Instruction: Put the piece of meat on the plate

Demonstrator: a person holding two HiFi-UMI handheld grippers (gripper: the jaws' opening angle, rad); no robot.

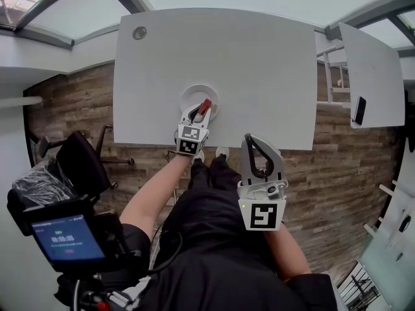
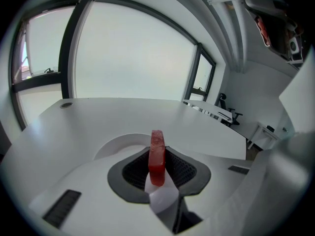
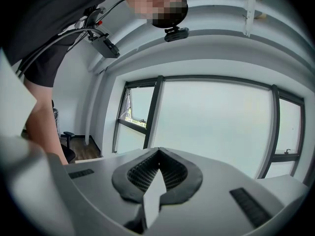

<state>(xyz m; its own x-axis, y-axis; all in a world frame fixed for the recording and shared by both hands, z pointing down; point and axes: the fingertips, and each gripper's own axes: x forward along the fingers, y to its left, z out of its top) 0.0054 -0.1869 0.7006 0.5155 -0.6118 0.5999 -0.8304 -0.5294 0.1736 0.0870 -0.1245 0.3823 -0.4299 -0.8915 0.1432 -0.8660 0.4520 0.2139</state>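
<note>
My left gripper (image 1: 199,113) reaches over the near edge of the white table (image 1: 259,63), and its jaws are clamped on the piece of meat (image 1: 205,105), a thin red slab held on edge so that its top sticks out past the tips towards 12 o'clock in the left gripper view. In the head view the meat hangs over the white plate (image 1: 192,96), above the part of it at about 4 o'clock from its middle; I cannot tell whether the meat touches the plate. The plate itself sits close to the near edge of the table, and in the left gripper view its pale rim curves out at 10 o'clock from the meat. A small round grommet (image 1: 139,33) is set in the table well away from the plate, at 11 o'clock from it. My right gripper (image 1: 249,138) is at 4 o'clock from the left one, apart from it and just off the near table edge, over the wooden floor (image 1: 337,173); its jaws are pressed together with nothing between them, and its own view looks out at a big window (image 3: 216,127). A dark phone (image 1: 358,110) lies on a second table (image 1: 376,76) at 3 o'clock from the plate
</note>
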